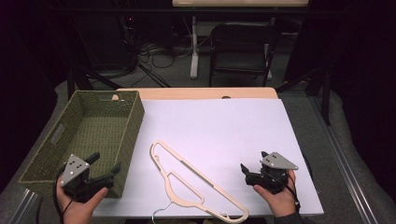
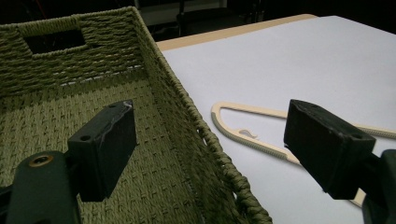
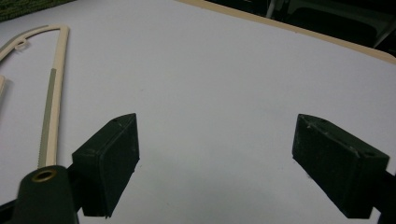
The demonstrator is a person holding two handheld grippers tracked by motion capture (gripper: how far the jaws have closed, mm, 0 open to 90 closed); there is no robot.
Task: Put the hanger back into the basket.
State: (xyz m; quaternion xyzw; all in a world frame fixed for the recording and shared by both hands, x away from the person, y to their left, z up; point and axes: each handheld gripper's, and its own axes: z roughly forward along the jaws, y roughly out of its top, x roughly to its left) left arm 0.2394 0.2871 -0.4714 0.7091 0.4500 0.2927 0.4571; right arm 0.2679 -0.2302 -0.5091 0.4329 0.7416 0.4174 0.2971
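- Hovering at the near table edge, both grippers empty, nothing grasped yet.
- Left gripper (image 1: 100,169) sits over the near right corner of the green woven basket (image 1: 56,154), jaws spread wide, straddling the basket's right wall in the left gripper view.
- Right gripper (image 1: 254,169) is low over the white sheet (image 1: 224,126), jaws wide apart, holding nothing.
- Cream hanger (image 1: 196,183) lies flat on the sheet between the two grippers, just beside the basket, metal hook toward the person.
- Step looks like pre-grasp: likely hanger goes into basket.
- Next move calls for one gripper to swing to the hanger's thin frame, drop low and close on a flat bar.
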